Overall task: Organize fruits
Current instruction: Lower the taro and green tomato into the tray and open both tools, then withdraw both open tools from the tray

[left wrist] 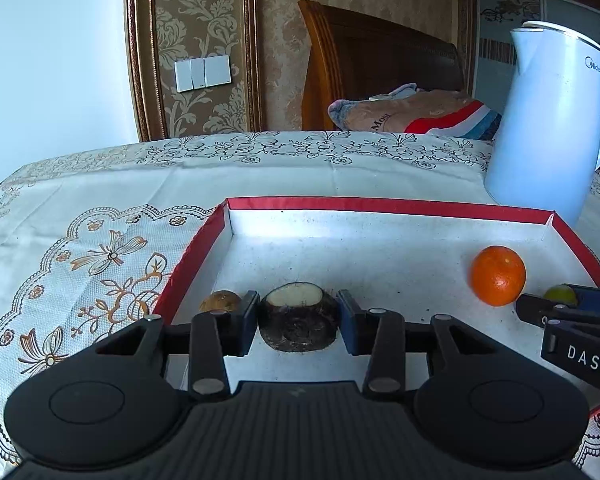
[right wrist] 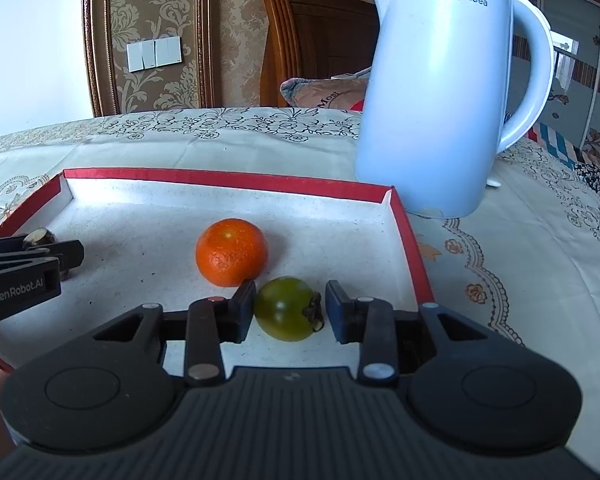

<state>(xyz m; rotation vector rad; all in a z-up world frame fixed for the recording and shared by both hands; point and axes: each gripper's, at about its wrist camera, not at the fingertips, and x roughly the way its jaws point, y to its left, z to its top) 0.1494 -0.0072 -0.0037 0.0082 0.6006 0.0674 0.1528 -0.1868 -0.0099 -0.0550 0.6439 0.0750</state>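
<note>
A shallow white tray with a red rim [left wrist: 380, 205] [right wrist: 220, 178] lies on the tablecloth. My left gripper [left wrist: 298, 312] is shut on a dark brown root-like fruit with a pale cut top [left wrist: 296, 320], which rests on the tray floor. A small brown fruit [left wrist: 220, 301] lies just left of its left finger. An orange [left wrist: 498, 275] [right wrist: 232, 252] sits mid-tray. My right gripper [right wrist: 290, 304] straddles a green fruit with a dry calyx [right wrist: 286, 308]. Its left pad is against the fruit, and a sliver of gap shows at the right pad.
A pale blue electric kettle [right wrist: 440, 100] [left wrist: 552, 120] stands on the cloth just beyond the tray's far right corner. The embroidered tablecloth [left wrist: 100, 264] spreads to the left of the tray. A wooden headboard and a pillow lie behind the table.
</note>
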